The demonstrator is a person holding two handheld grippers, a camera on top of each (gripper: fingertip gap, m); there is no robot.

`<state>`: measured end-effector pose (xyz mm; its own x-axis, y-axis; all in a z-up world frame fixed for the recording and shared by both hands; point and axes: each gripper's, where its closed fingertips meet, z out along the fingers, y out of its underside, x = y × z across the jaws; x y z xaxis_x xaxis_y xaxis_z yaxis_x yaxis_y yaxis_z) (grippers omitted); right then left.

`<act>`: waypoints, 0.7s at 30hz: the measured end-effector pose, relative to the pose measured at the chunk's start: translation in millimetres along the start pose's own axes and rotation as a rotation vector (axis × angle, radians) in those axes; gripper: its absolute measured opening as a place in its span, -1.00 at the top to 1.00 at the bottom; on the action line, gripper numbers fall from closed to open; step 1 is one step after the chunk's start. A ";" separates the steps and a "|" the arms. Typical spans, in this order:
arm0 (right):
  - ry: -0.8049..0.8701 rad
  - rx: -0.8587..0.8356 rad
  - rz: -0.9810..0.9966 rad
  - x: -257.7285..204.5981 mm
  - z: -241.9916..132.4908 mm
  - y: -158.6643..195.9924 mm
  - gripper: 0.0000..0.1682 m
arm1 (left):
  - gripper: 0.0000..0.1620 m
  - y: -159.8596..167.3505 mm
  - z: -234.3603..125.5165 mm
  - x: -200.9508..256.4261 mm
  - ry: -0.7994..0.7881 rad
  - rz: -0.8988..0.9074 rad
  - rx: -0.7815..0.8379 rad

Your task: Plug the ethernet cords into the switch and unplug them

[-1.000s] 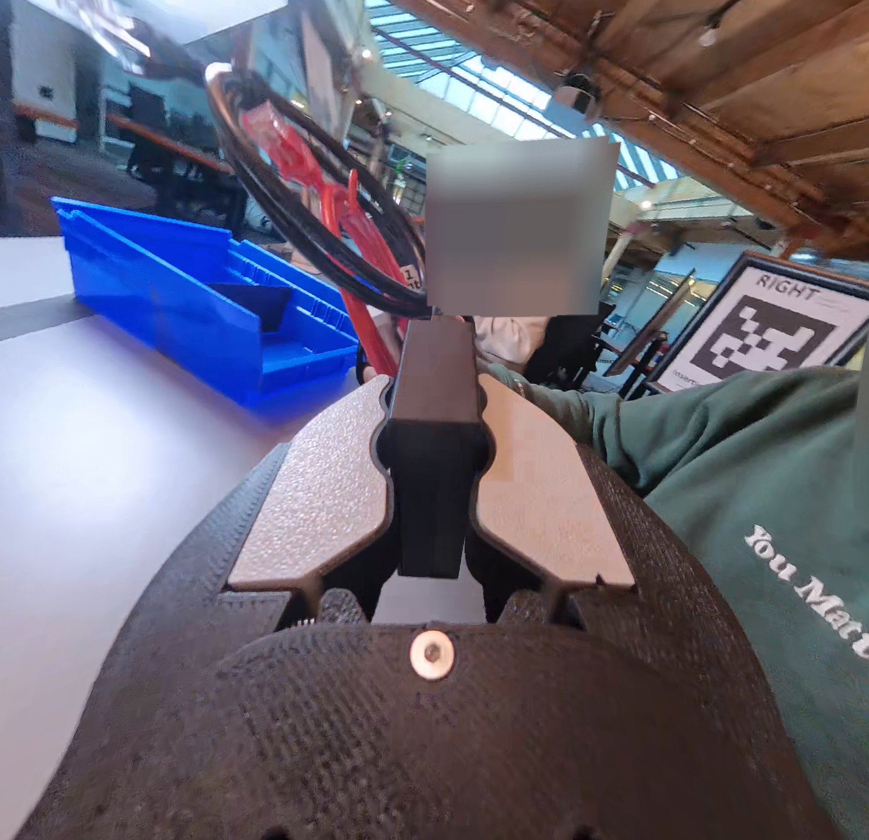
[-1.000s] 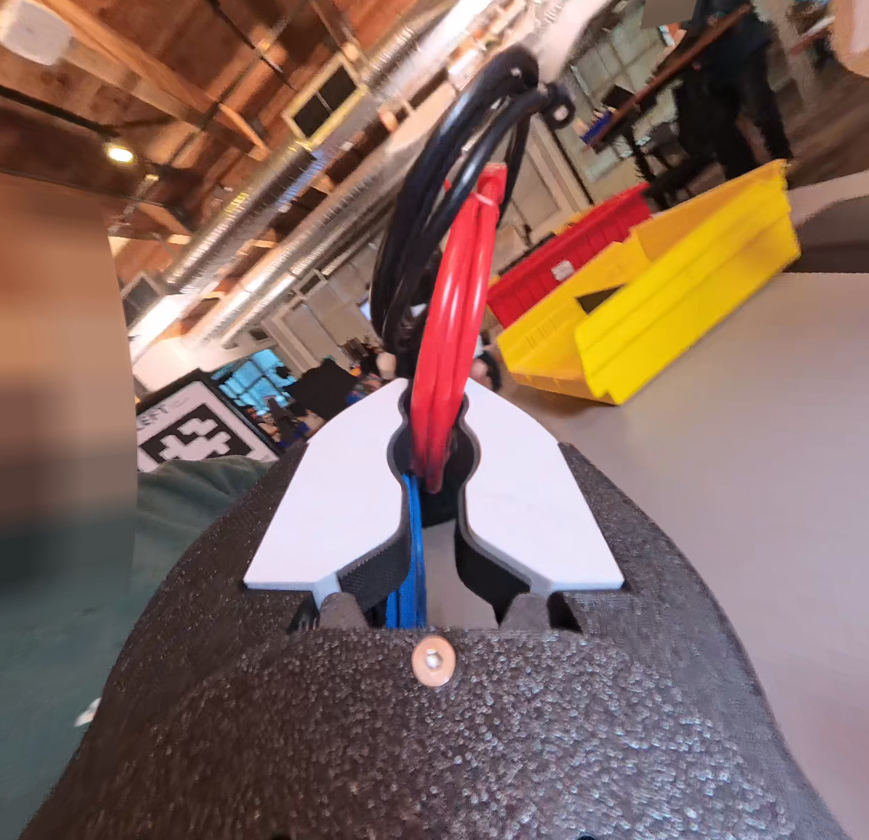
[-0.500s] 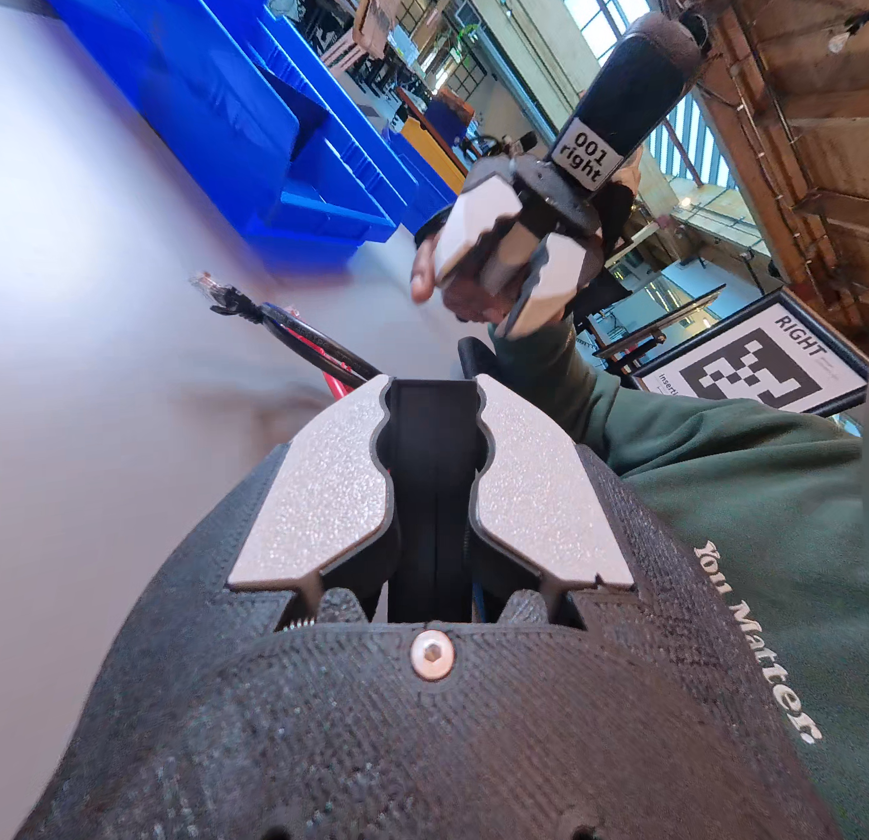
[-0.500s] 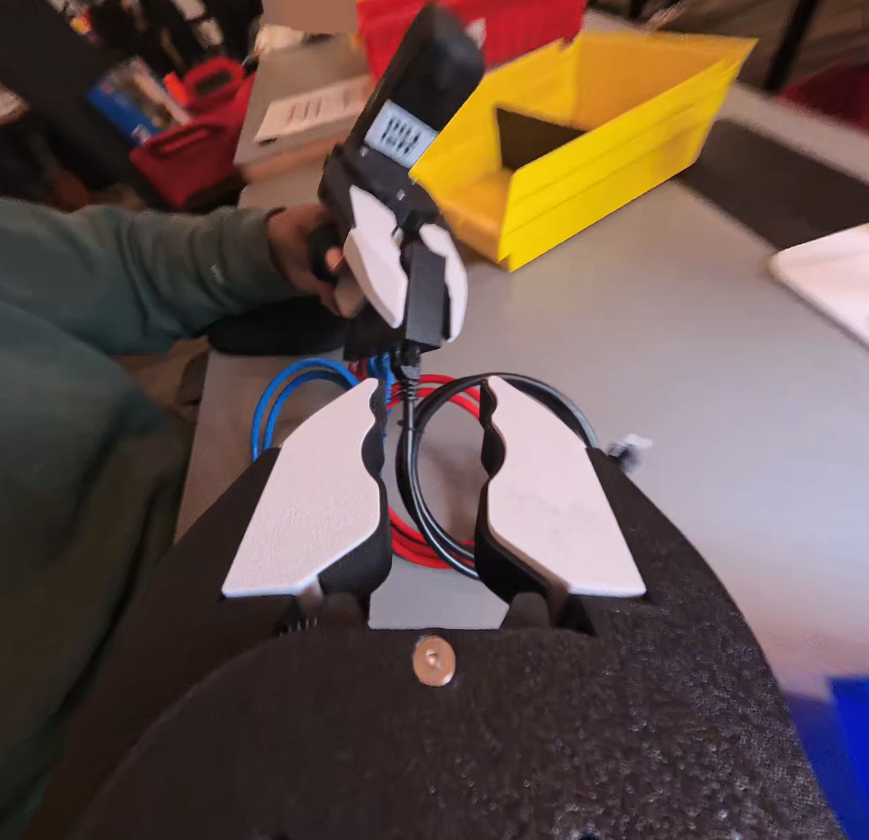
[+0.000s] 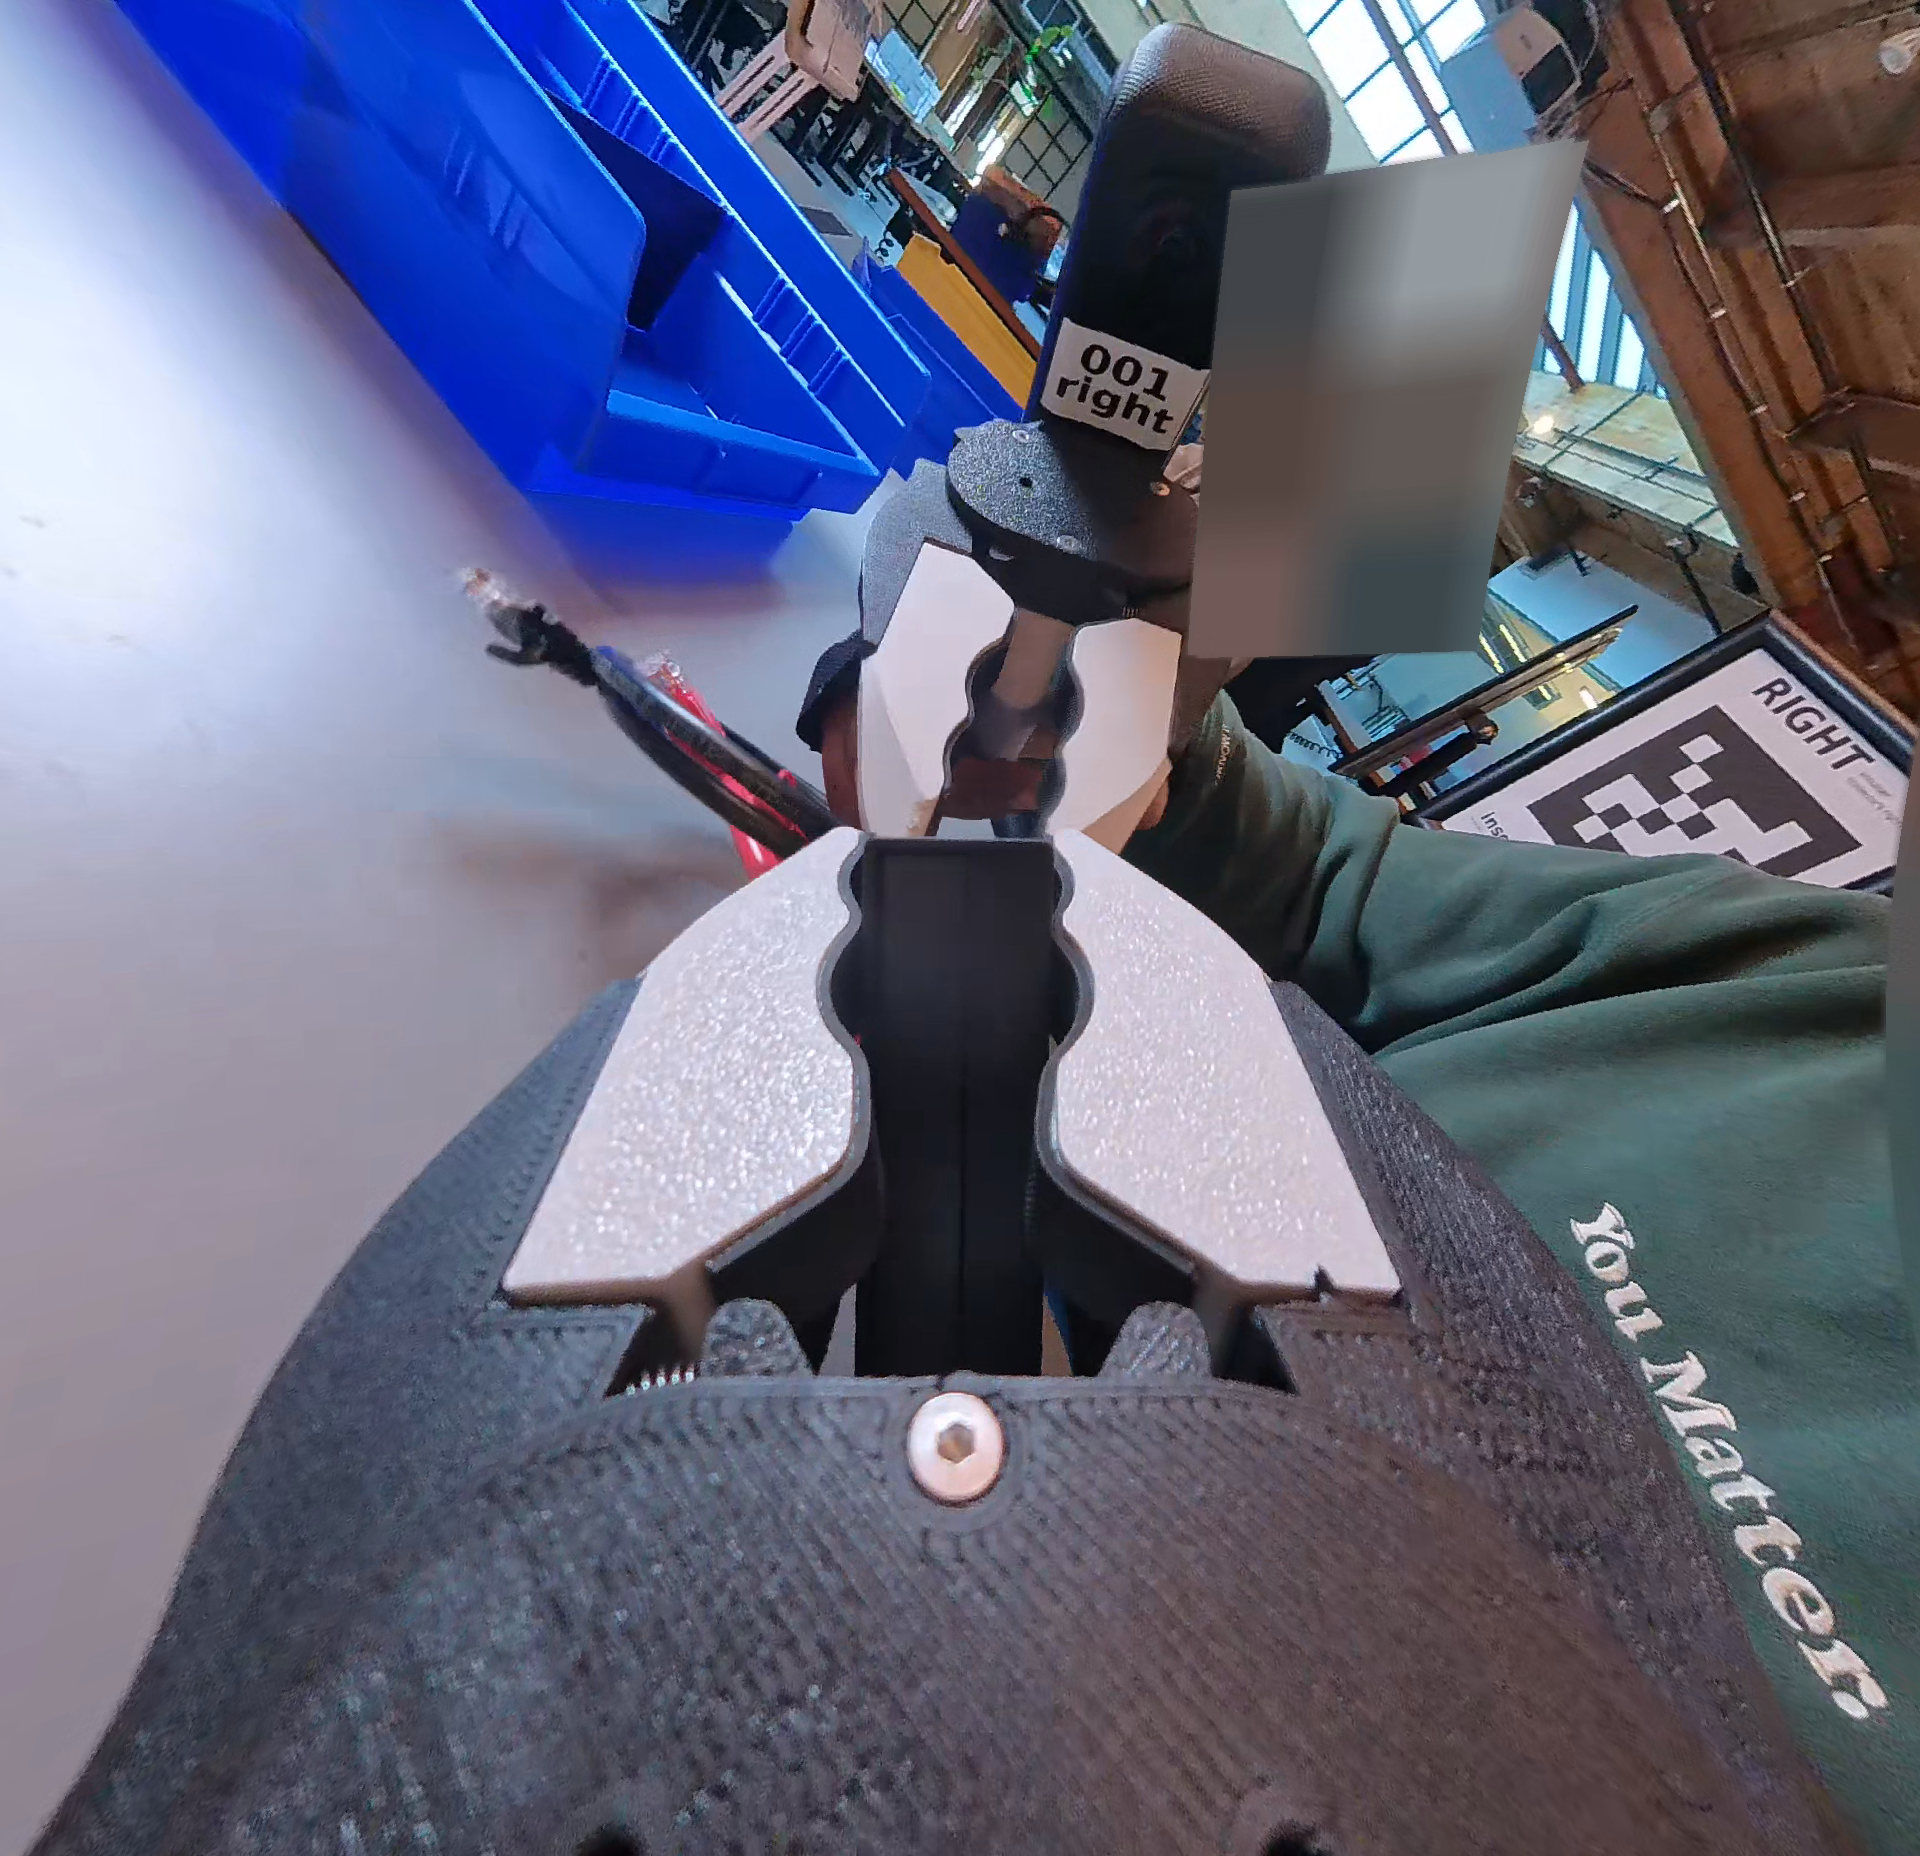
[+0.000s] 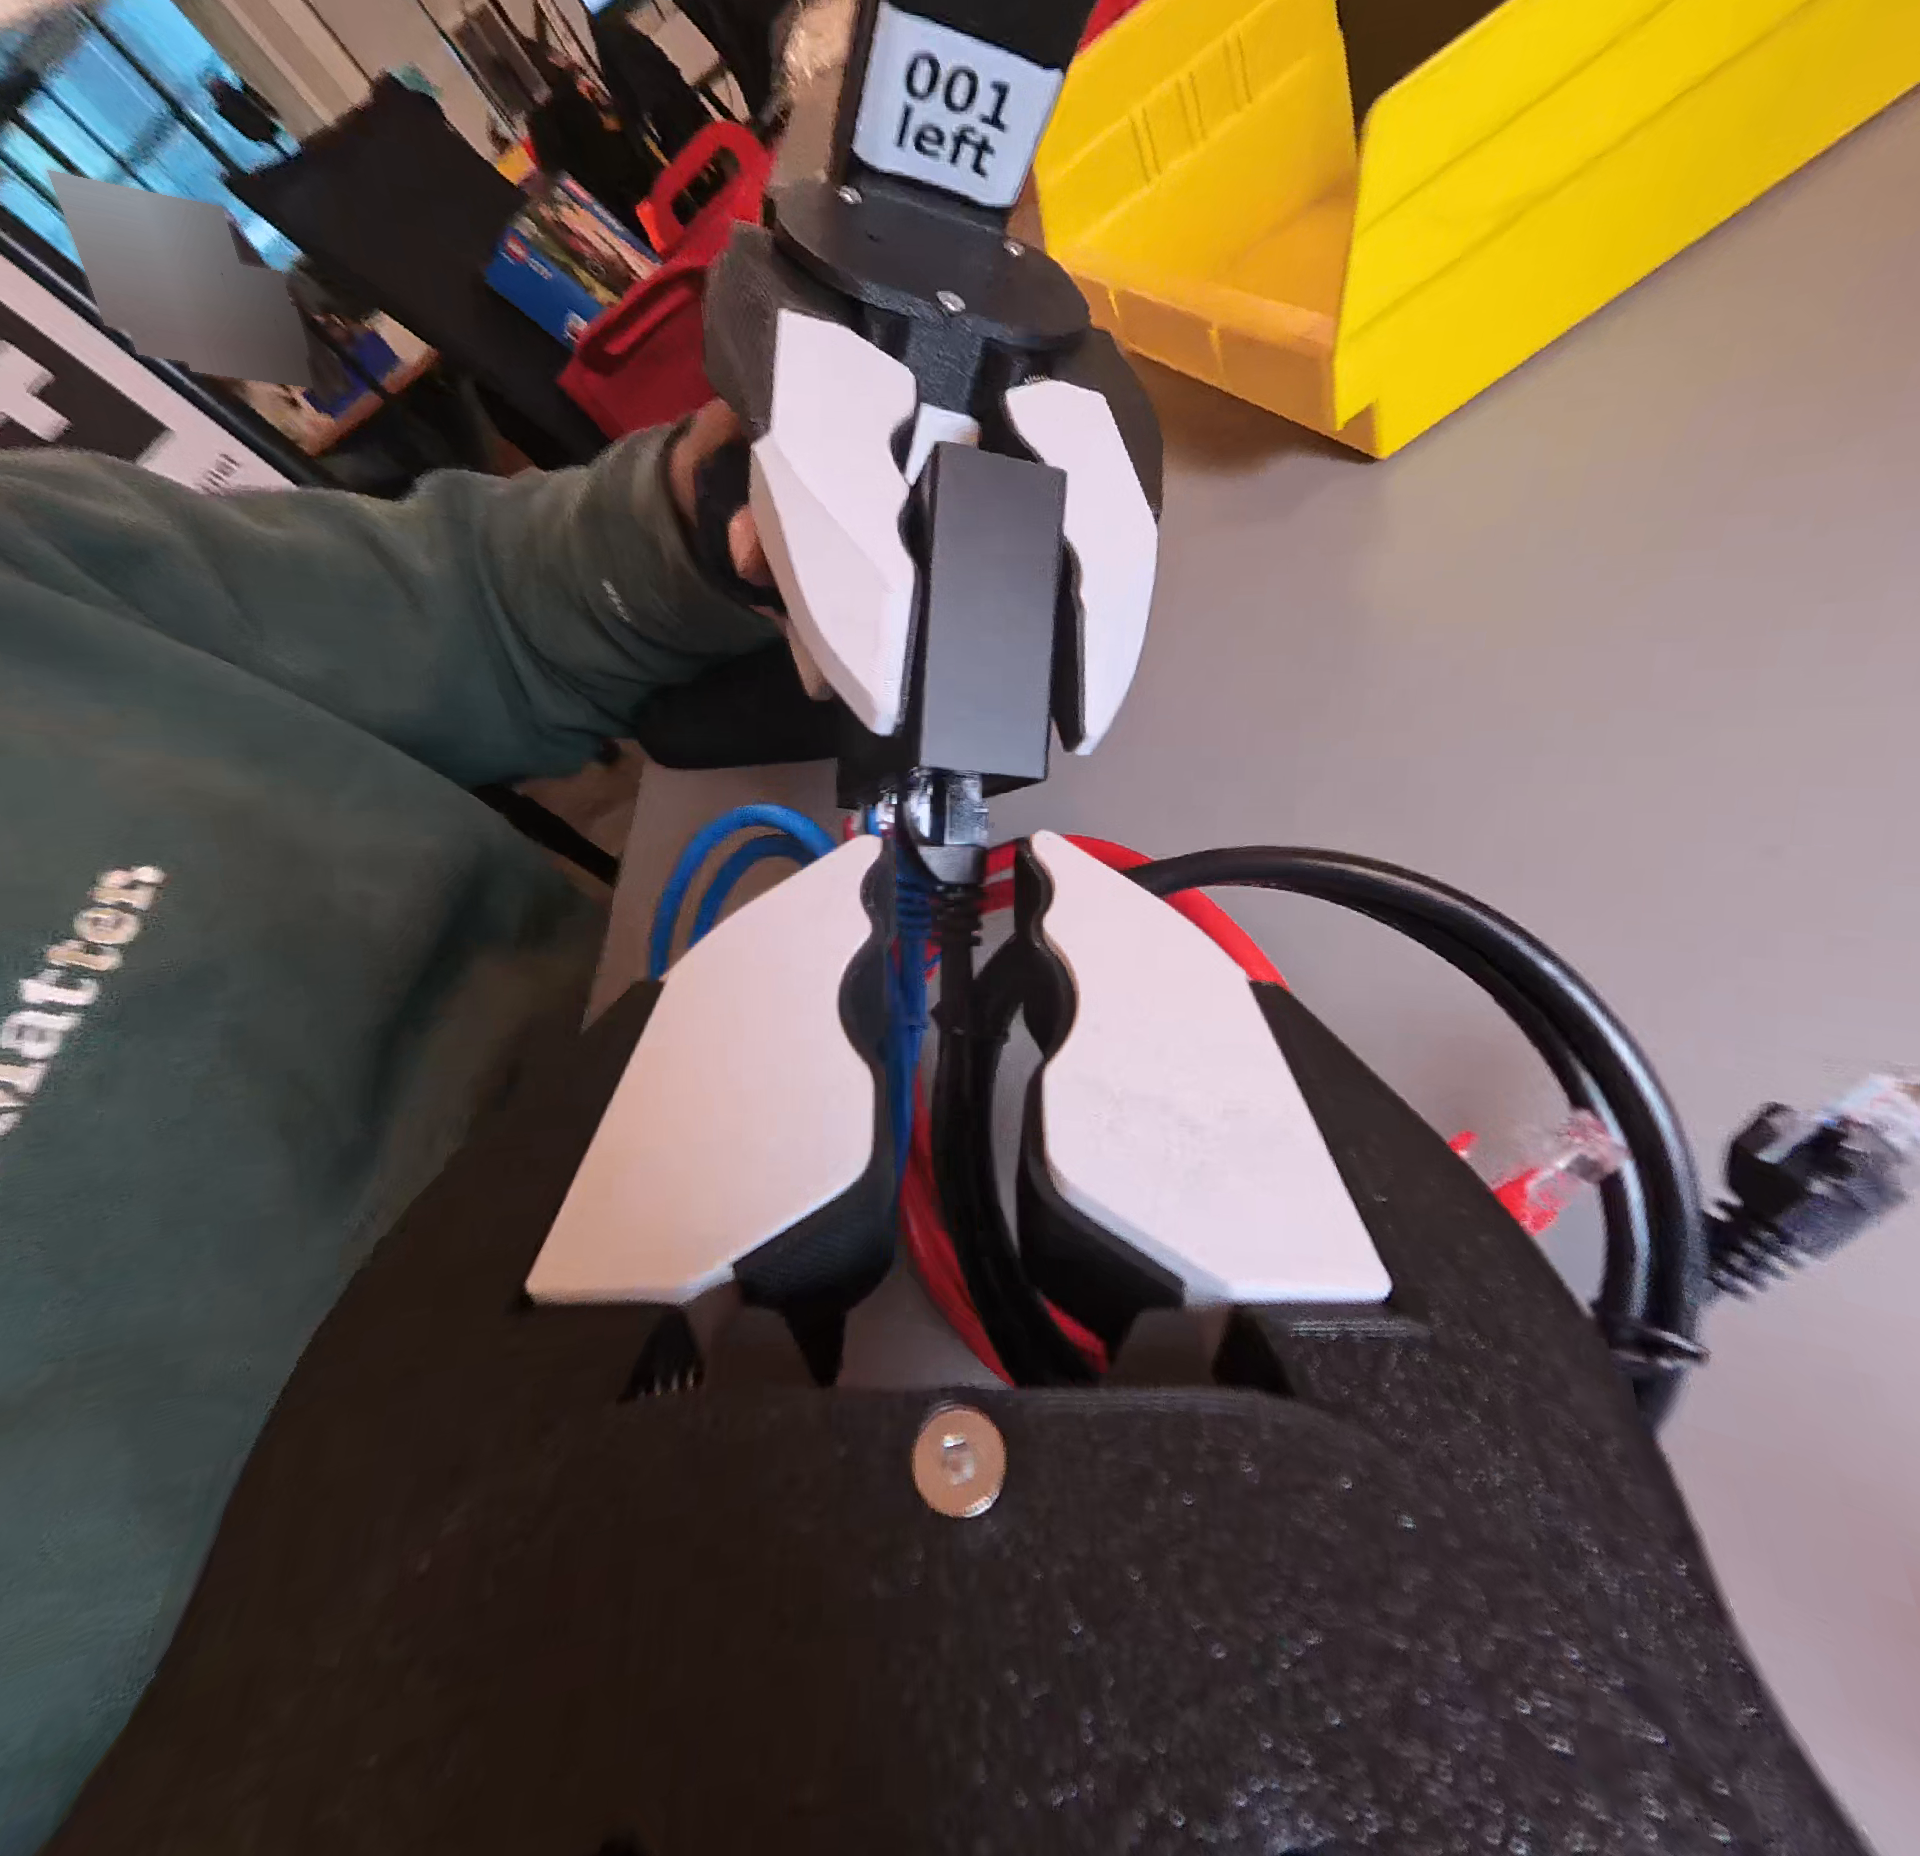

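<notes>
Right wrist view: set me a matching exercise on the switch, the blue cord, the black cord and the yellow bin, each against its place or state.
1. black box-shaped switch
2. blue ethernet cord
3. black ethernet cord
4. yellow plastic bin

A. sweeps wide to the right, one plug free
B. stands on the grey table, top right
C. clamped in the left tongs
D. loops at the left, near the green sleeve

Pairs: 1-C, 2-D, 3-A, 4-B
</notes>
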<state>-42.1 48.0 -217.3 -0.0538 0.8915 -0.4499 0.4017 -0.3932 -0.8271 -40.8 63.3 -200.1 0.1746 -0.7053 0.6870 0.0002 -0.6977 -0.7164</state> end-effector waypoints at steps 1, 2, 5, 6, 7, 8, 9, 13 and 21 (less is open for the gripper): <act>0.000 -0.004 -0.008 0.1 1.7 0.9 0.76 | 0.63 0.5 0.5 -0.2 -0.007 0.008 -0.001; -0.022 0.002 0.005 -2.2 2.6 0.8 0.81 | 0.63 0.2 0.5 -0.1 -0.008 0.007 0.001; -0.041 0.010 0.021 -3.1 0.8 1.8 0.82 | 0.63 1.2 2.3 0.7 0.005 0.013 -0.003; -0.055 0.006 0.029 -4.5 -0.4 2.8 0.83 | 0.63 3.1 3.4 2.7 0.018 0.030 -0.017; -0.063 0.005 0.034 -5.5 -1.6 3.6 0.83 | 0.63 5.5 3.8 4.8 0.036 0.044 -0.039; -0.065 0.005 0.037 -6.2 -2.6 4.2 0.83 | 0.62 8.2 3.5 6.7 0.055 0.059 -0.061; -0.066 0.006 0.035 -6.9 -3.6 4.6 0.83 | 0.59 11.2 2.9 8.2 0.072 0.076 -0.085; -0.060 0.009 0.023 -5.5 -7.8 5.8 0.83 | 0.52 23.5 3.5 6.9 0.071 0.157 -0.170; -0.066 0.034 0.015 -7.9 -9.5 4.5 0.84 | 0.60 35.7 2.0 6.4 0.096 0.184 -0.240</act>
<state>-31.3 41.4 -214.2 -0.1083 0.8694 -0.4822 0.3719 -0.4144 -0.8307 -37.7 34.1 -221.5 0.0569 -0.8229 0.5653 -0.2568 -0.5592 -0.7882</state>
